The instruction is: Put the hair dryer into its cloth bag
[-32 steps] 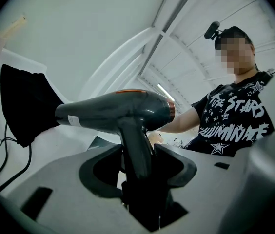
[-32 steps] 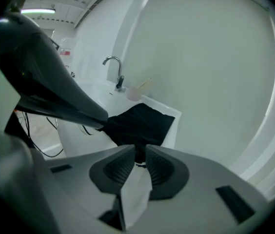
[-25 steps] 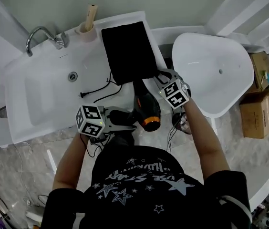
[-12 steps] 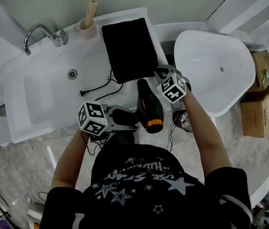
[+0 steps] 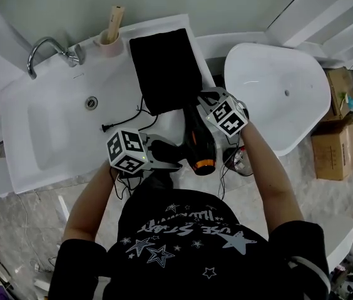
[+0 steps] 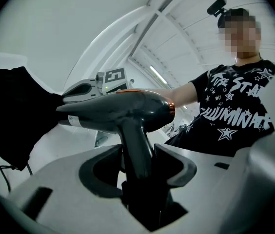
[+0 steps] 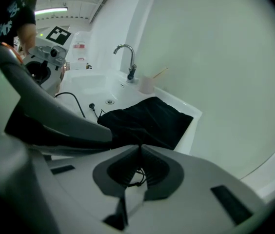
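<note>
Your left gripper point(image 6: 137, 162) is clamped on the handle of the dark grey plastic hair dryer with the orange ring point(image 6: 123, 111). It holds the dryer up just above its jaws. The dryer is hard and smooth, and I think it is heavy at the top, so it may tip. Low on the handle is the best place to hold it. Its thin black power cord point(image 5: 105, 128) lies out past the left gripper (it could snag). Your right gripper point(image 7: 140, 152) is squeezed tight at the near edge of the flat black cloth bag point(image 7: 147, 121), and looks to be pinching the cloth. The bag is soft and floppy. It lies flat on the white sink counter point(image 5: 51, 130), straight ahead of that gripper.
</note>
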Tool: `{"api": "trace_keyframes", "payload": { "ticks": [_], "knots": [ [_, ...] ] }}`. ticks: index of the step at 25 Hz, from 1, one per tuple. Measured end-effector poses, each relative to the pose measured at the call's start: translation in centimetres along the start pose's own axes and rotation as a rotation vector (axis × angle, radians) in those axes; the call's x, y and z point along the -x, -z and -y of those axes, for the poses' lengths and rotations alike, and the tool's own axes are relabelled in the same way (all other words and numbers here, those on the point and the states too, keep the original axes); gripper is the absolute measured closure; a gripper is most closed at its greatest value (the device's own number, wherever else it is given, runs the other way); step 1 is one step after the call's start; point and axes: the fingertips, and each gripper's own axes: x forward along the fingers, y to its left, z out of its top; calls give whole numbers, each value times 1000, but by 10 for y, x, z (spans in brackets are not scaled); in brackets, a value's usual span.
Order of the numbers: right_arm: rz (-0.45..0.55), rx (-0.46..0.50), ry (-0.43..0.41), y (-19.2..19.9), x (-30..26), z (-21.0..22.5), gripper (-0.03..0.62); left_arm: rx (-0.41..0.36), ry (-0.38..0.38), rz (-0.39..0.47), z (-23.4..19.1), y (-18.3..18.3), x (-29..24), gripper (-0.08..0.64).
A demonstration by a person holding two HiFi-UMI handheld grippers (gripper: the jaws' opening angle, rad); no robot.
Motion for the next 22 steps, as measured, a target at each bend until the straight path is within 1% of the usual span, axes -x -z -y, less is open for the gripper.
{"api": "trace_keyframes", "payload": {
  "ticks": [7,11,14,17,22],
  "knots": [
    [3,0,-52,0,-3,4,574,-14,22,-42,-20,-2,-1,344],
    [5,-22,-83,-3,-7,4,574,-22,21,-56,-33,-5,2,344],
    [-7,-10,-80,-3,-8,11,574,-24,19,-49,-42,-11,5,344],
    [9,-52,-87,-8,-9,14,574,-23,19,-56,-49,-14,9,344],
    [22,-59,-105,-14,-6,13,574,-17,23,-68,-56,-14,10,342]
  ]
}}
